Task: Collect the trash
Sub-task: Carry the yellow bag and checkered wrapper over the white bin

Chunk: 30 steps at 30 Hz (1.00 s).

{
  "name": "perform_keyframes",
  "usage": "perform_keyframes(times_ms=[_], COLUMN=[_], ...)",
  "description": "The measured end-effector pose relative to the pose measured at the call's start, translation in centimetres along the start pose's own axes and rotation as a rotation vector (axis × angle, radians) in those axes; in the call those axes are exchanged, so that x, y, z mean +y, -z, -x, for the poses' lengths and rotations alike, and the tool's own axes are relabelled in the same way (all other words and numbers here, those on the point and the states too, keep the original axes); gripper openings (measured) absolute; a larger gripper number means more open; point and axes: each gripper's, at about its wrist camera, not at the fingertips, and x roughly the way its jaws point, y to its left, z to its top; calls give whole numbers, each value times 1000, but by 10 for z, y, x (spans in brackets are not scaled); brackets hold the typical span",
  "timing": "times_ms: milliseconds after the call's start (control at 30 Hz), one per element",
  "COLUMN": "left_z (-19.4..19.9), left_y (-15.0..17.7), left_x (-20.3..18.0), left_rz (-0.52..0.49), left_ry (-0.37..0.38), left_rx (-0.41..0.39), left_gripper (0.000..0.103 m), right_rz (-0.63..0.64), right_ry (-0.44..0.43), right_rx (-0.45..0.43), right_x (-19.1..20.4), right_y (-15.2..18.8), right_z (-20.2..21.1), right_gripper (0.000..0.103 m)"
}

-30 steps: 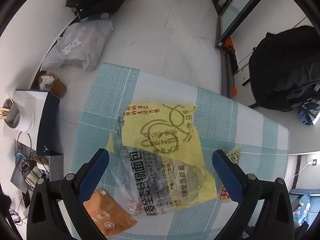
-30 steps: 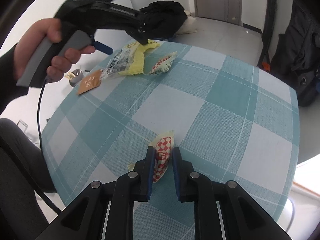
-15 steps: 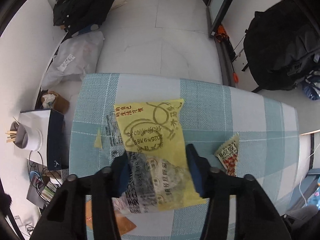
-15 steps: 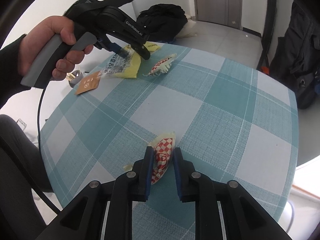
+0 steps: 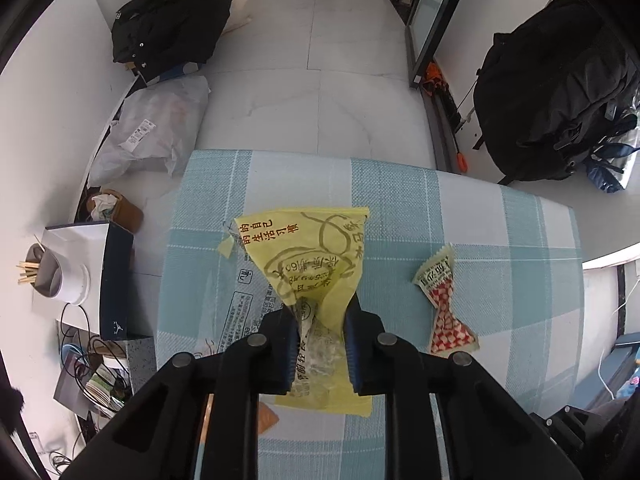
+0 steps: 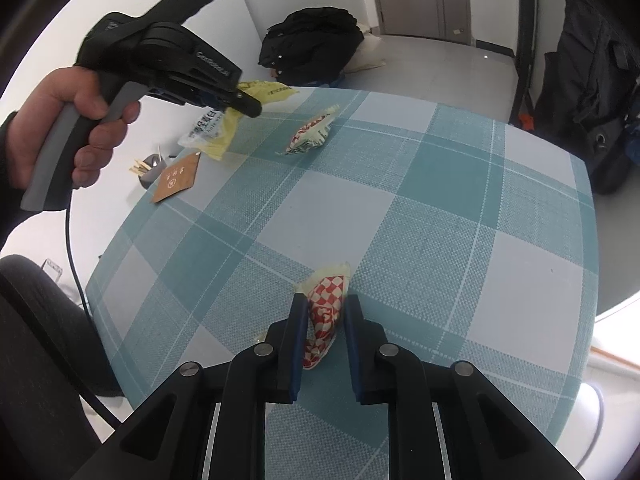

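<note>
My left gripper point(image 5: 320, 312) is shut on a yellow and clear bread wrapper point(image 5: 308, 256) and holds it above the checked table point(image 5: 400, 200). From the right wrist view the left gripper point(image 6: 240, 100) and the wrapper point(image 6: 216, 128) hang over the table's far left corner. My right gripper point(image 6: 325, 308) is shut on a red-checked snack packet point(image 6: 326, 312) near the table's front. A second red-checked packet point(image 5: 444, 304) lies on the cloth to the right of the wrapper; it also shows in the right wrist view point(image 6: 310, 136).
A brown card point(image 6: 176, 178) lies at the table's left edge. A cup of sticks point(image 5: 52, 276) stands on a white and navy box point(image 5: 96, 264) beside the table. Black bags point(image 5: 560, 92) and a grey parcel point(image 5: 156, 128) lie on the floor.
My left gripper closed on the bread wrapper and lifted it off the cloth. My right gripper stayed shut on its packet and hardly moved.
</note>
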Motion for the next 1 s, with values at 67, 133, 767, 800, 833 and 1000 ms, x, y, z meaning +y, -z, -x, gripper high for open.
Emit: perform_keyframes(times_ms=[67, 133, 767, 800, 833, 1000], left_z=[4, 9, 99, 104, 109, 126], left_y=[3, 6, 74, 79, 85, 109], left_x=[2, 5, 31, 33, 34, 38], left_rz=[4, 12, 109, 114, 120, 146], left_ry=[10, 23, 157, 170, 184, 233], left_rx=[-11, -29, -290, -302, -318, -361], left_gripper=[15, 14, 14, 14, 14, 14], right_rz=[0, -4, -17, -18, -18, 5], right_ry=[-1, -2, -27, -28, -31, -34], right_rx=[-3, -5, -84, -89, -99, -139], right_x=[0, 0, 34, 37, 40, 61], right_y=[1, 1, -14, -16, -18, -21], right_z=[0, 0, 27, 30, 34, 53], right_gripper=[17, 17, 17, 17, 17, 17])
